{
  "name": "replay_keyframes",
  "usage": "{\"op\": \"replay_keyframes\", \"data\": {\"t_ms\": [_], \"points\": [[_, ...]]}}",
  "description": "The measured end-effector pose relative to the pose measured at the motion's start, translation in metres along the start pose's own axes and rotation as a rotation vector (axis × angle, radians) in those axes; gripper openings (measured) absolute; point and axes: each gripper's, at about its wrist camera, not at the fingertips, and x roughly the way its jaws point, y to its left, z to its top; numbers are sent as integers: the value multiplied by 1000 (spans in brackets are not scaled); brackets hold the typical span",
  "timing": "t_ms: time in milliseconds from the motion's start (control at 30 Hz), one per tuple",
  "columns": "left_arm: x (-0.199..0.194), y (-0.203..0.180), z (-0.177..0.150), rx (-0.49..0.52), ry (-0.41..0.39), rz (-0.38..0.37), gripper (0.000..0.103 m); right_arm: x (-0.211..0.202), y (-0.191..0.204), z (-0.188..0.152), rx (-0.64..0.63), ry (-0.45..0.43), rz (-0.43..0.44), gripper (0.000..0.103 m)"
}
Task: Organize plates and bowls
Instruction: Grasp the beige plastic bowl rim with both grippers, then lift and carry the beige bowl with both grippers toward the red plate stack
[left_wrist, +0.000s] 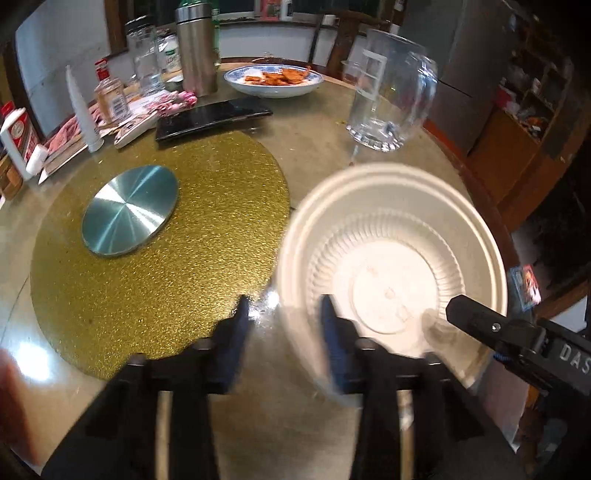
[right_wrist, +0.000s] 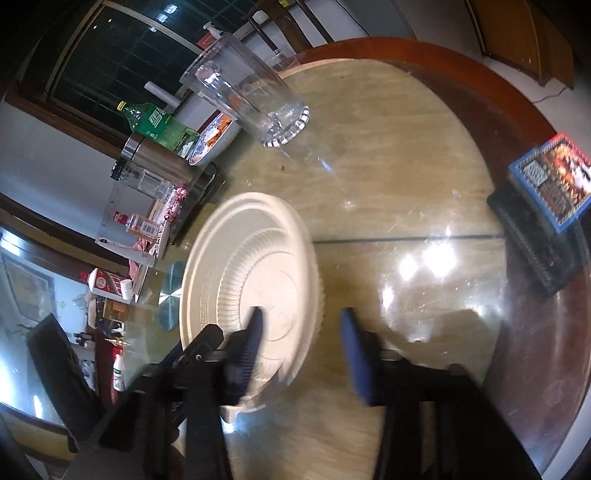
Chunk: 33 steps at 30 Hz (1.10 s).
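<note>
A cream ribbed disposable bowl (left_wrist: 391, 240) stands on the round table (left_wrist: 317, 129), to the right of the gold mat; its rim looks doubled through blur. My left gripper (left_wrist: 285, 314) straddles the bowl's near-left rim, one blue pad inside and one outside, with gaps showing on both sides. In the right wrist view the same bowl (right_wrist: 258, 258) has my right gripper (right_wrist: 303, 328) astride its near-right rim, jaws apart and not pressing. The right gripper's black finger (left_wrist: 480, 325) also reaches over the bowl's right side.
A tall clear glass pitcher (left_wrist: 388, 99) stands just beyond the bowl. Further back are a blue-and-white plate of fried food (left_wrist: 273, 79), a black phone (left_wrist: 214, 118), a steel flask (left_wrist: 195, 51) and bottles. A metal disc (left_wrist: 129, 210) lies on the gold mat (left_wrist: 166, 280). A blue box (right_wrist: 550, 181) sits at the table's right edge.
</note>
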Motion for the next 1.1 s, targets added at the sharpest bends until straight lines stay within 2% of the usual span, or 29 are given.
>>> {"op": "replay_keyframes", "data": {"t_ms": [33, 133, 533, 1100], "points": [[-1, -2, -2, 17, -2, -6, 18, 1, 1, -1, -4, 1, 4, 17], [-5, -3, -6, 36, -26, 11, 18, 0, 9, -7, -32, -18, -19, 11], [-16, 15, -12, 24, -44, 33, 17, 3, 30, -27, -73, -41, -33, 10], [-24, 22, -17, 20, -57, -9, 17, -7, 50, -45, -153, -96, -130, 11]]}}
